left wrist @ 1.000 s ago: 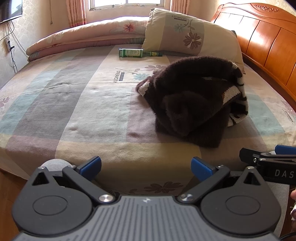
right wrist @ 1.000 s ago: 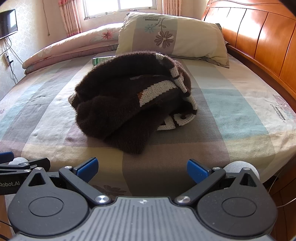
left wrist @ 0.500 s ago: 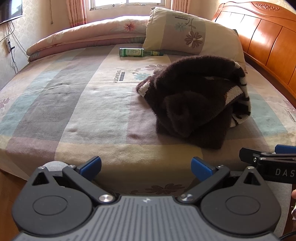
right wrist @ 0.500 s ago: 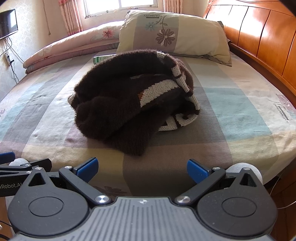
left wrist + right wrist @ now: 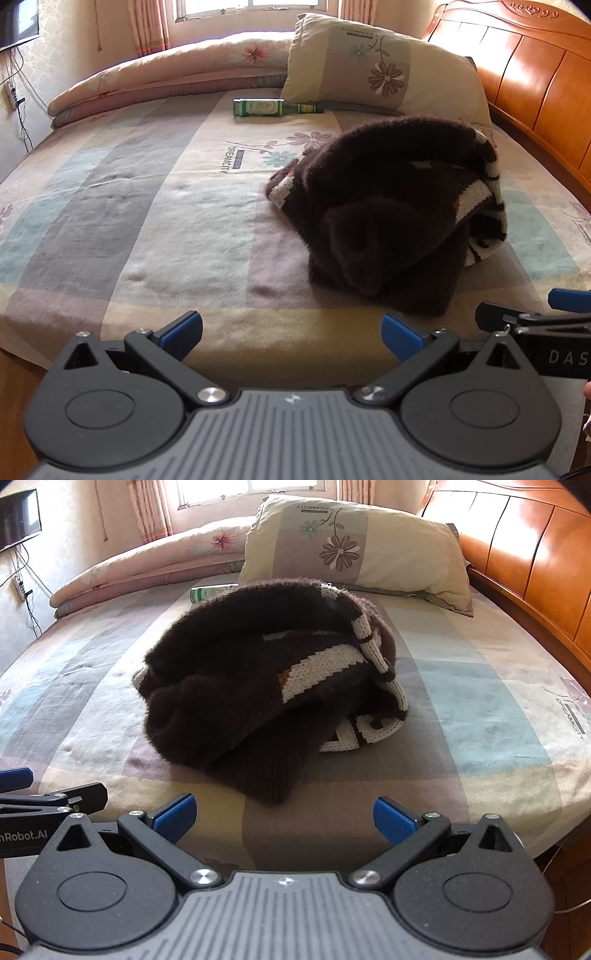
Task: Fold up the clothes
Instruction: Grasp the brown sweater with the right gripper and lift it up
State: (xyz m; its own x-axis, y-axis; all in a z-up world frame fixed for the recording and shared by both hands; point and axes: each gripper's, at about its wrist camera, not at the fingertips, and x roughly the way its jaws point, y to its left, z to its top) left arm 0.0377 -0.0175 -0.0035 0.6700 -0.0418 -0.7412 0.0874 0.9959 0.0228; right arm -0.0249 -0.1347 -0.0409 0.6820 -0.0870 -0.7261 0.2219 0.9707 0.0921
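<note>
Nearest: left gripper [image 5: 291, 330], blue pads spread wide, nothing between them, poised over the near edge of the bed [image 5: 155, 229]. Beside it, right gripper [image 5: 284, 814], likewise spread and empty, at the same edge; each tool's side visible in the other's view, so close quarters and a likely knock between them if both reach inward at once. Just beyond: dark brown fuzzy sweater [image 5: 258, 686] with cream patterned knit, heaped in a loose mound toward the headboard side of the mattress, layers rolled over one another, no flat panel, sleeve or hem clearly told apart. Not lying folded. Risks judged from this: a pinch into the mound likely to catch several layers together and lift the whole lump; thick pile liable to slip from narrow pads; a drag toward the near edge liable to tip cloth off the bed. Farther: green glass bottle [image 5: 273, 108] lying on its side, apt to roll if the sheet is tugged. Farthest: flowered pillow [image 5: 354, 550], rolled quilt [image 5: 166, 81], wooden headboard [image 5: 535, 74].
</note>
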